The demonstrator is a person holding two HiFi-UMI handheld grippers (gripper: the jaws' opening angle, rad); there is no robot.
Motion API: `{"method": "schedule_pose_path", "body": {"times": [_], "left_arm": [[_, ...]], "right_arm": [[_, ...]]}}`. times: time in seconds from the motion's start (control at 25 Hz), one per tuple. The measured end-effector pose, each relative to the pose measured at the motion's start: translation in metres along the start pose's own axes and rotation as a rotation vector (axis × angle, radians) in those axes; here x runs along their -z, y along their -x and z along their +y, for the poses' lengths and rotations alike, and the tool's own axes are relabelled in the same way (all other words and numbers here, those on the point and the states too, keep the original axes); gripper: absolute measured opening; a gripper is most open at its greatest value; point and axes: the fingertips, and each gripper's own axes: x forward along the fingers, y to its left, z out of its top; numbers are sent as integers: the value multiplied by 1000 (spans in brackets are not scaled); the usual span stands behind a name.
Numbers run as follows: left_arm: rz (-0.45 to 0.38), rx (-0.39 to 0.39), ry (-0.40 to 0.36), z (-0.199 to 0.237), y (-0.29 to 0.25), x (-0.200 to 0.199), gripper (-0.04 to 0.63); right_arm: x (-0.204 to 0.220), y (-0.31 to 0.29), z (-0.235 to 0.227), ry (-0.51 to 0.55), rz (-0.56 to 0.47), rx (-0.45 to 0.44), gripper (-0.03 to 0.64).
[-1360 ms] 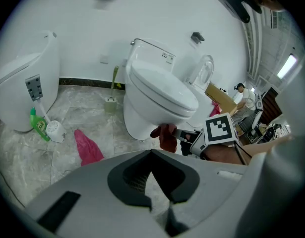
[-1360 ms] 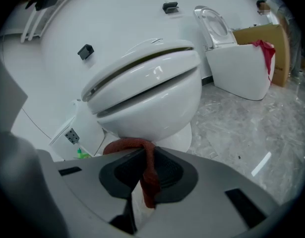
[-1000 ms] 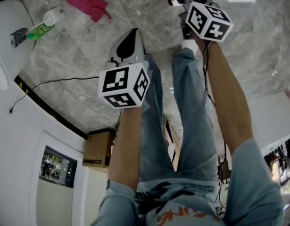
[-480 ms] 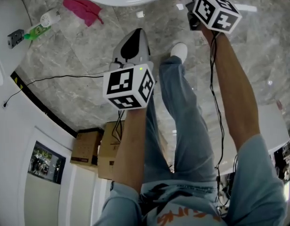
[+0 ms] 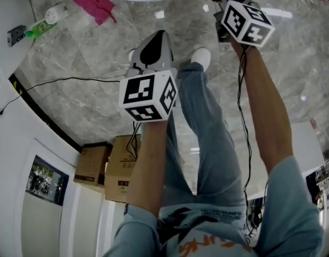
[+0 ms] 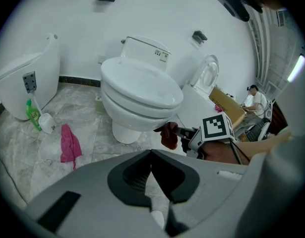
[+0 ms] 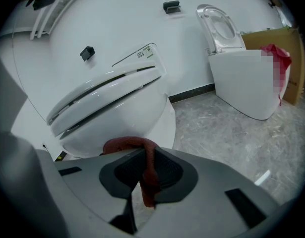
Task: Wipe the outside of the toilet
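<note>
The right tongs [image 7: 145,157] are clamped on a dark red cloth [image 7: 123,144], which lies against the lower outside of the toilet [image 7: 117,118] bowl. The left tongs [image 6: 152,155] are closed with nothing between them, held back from the toilet. 1 pink rag [image 6: 69,144] lies on the floor [image 6: 92,133].

Right tongs [image 7: 145,157] pinching rag [image 7: 123,144]; left tongs [image 6: 152,155] closed.

You wear light-blue jeans [image 5: 212,143], a white shoe [image 5: 200,58] and a blue-grey tee [image 5: 284,208] printed orange; a black cable [image 5: 239,98] runs alongside.
</note>
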Motion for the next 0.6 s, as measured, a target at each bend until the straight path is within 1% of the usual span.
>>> {"method": "schedule_pose_path", "body": {"times": [0.12,0.2,0.24,0.44,0.6], "left_arm": [[6,7,-48,0,3,1,-6],[10,23,-88,-4,3,4,-6],[10,37,-96,-6,2,6,-6],[20,102,-82,-13,13,20,-6],[28,128,-87,1,29,24,-6]], "right_arm": [[15,15,3,-2,17,7,52],[25,24,4,-8,22,22,52],[30,29,4,-9,24,32,52],[57,60,18,-6,58,71,52],[71,73,38,-4,70,93,52]]}}
